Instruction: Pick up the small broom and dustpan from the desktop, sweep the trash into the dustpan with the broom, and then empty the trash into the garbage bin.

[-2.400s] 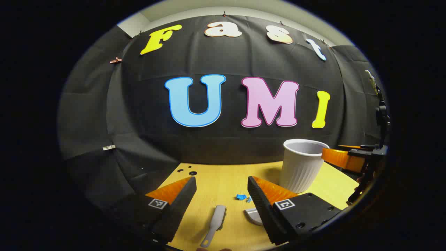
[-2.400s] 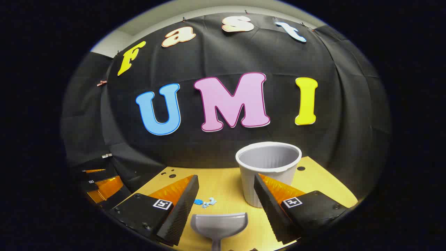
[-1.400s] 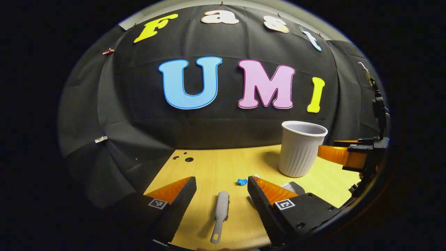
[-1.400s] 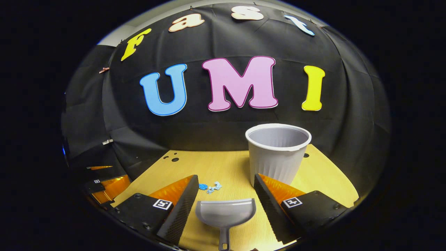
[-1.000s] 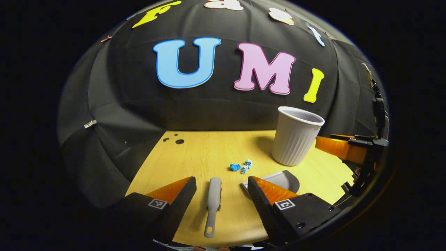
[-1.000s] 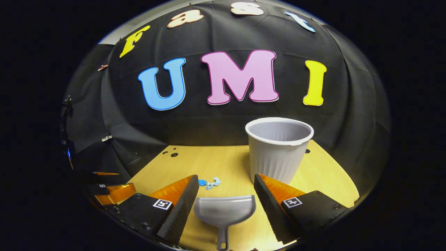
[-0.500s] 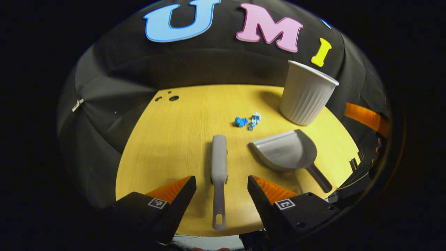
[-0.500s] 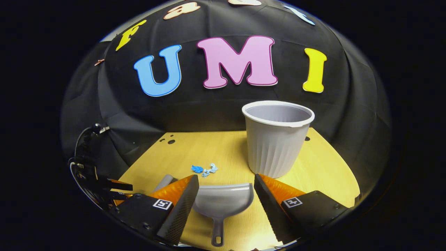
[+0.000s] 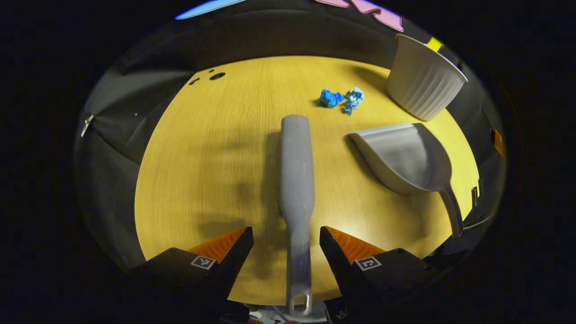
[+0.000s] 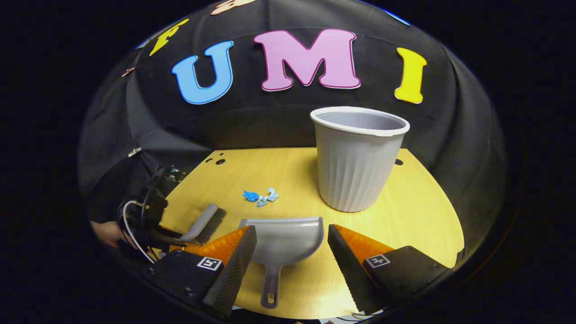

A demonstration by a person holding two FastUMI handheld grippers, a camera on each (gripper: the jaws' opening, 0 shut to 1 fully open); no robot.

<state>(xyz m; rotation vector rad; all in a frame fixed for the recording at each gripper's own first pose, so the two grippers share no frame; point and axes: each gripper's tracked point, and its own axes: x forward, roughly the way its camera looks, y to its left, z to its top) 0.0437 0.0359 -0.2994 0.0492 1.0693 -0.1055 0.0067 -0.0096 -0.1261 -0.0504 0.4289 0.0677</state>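
A small grey broom [image 9: 296, 180] lies on the wooden desktop [image 9: 216, 157], its handle running back between the fingers of my left gripper [image 9: 286, 234]. That gripper is open and hangs just above the handle without touching it. The grey dustpan [image 9: 402, 157] rests to the broom's right. In the right gripper view the dustpan [image 10: 282, 245] lies between the fingers of my open right gripper [image 10: 291, 231], handle toward me. Crumpled blue paper scraps [image 9: 341, 99] lie beyond both tools, also seen as blue scraps [image 10: 261, 196]. The broom [image 10: 204, 223] and the left gripper [image 10: 150, 216] show at the left.
A ribbed white garbage bin [image 10: 357, 157] stands upright at the back right of the desktop, also seen as the bin [image 9: 423, 83]. The desk's near edge runs just under both grippers. Small holes [image 9: 215, 76] mark the desk's far left corner.
My left gripper has tilted down and dropped toward the broom, whose handle now lies between its fingers. My right gripper has sunk toward the dustpan. Both stayed open; nothing on the desk moved.
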